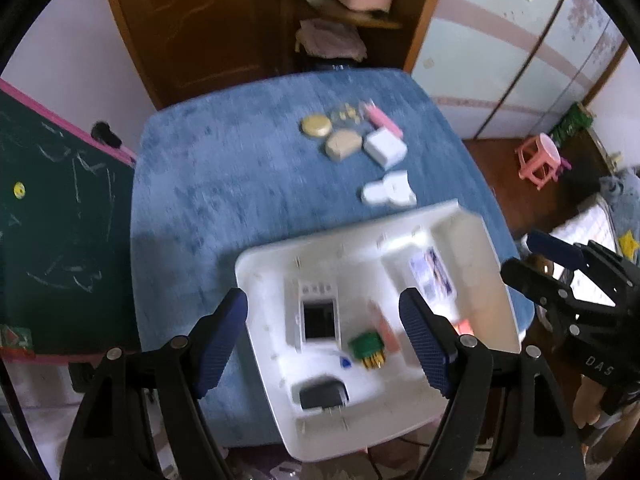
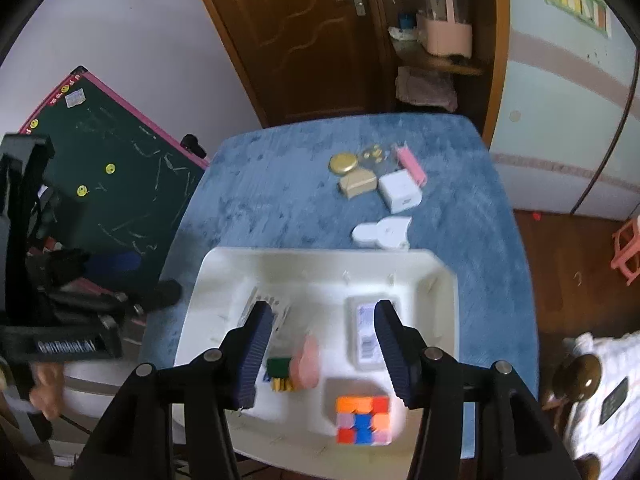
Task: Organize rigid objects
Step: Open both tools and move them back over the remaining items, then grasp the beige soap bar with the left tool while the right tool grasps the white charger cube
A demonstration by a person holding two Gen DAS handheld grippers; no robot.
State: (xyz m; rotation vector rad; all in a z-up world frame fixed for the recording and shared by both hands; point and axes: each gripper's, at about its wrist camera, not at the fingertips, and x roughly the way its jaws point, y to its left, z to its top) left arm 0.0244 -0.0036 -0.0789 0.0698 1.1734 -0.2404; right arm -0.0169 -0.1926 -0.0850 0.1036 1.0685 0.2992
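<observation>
A white divided tray (image 1: 272, 264) (image 2: 224, 268) sits at the near edge of the blue table. It holds a white device with a dark screen (image 1: 318, 316), a black adapter (image 1: 322, 396), a green comb-like piece (image 1: 368, 348) (image 2: 278, 372), a pink piece (image 2: 306, 362), a card pack (image 2: 366, 334) and a colour cube (image 2: 362, 420). Loose on the table lie a gold disc (image 1: 316, 125) (image 2: 343, 163), a tan box (image 1: 343, 145) (image 2: 358, 184), a white charger (image 1: 385, 148) (image 2: 401, 191), a pink clip (image 2: 410, 162) and a white toilet-shaped toy (image 1: 390, 190) (image 2: 382, 234). My left gripper (image 1: 326, 344) and right gripper (image 2: 322, 354) hover open and empty above the tray.
A green chalkboard (image 2: 116, 184) leans left of the table. A wooden door and shelf (image 2: 436, 52) stand behind. A pink stool (image 1: 540, 158) is on the floor at right. The right gripper shows in the left wrist view (image 1: 560, 264).
</observation>
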